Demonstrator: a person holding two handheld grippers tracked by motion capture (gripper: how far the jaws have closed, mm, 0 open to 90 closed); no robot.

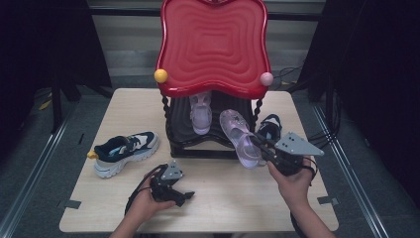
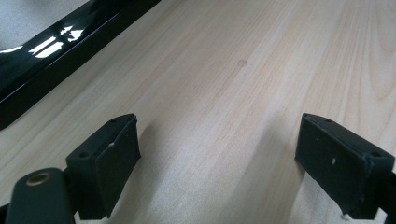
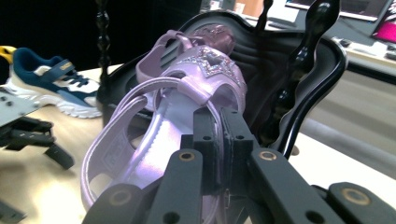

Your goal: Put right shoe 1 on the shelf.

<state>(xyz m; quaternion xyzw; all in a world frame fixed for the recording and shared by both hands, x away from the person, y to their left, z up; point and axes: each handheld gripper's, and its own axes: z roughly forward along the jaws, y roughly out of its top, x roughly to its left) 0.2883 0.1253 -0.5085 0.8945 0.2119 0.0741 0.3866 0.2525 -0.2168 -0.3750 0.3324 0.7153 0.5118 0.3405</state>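
The right tongs (image 3: 217,140) are clenched on the rim of a purple sandal (image 1: 240,139), holding it tilted against the front edge of the black lower shelf (image 1: 198,144) of the red-topped rack (image 1: 213,44). A second purple sandal (image 1: 200,113) lies on that shelf, just behind the held one. The left tongs (image 2: 219,158) are released, hovering low over the table (image 2: 224,84) in front of the rack. A navy and white sneaker (image 1: 126,151) lies left of the rack
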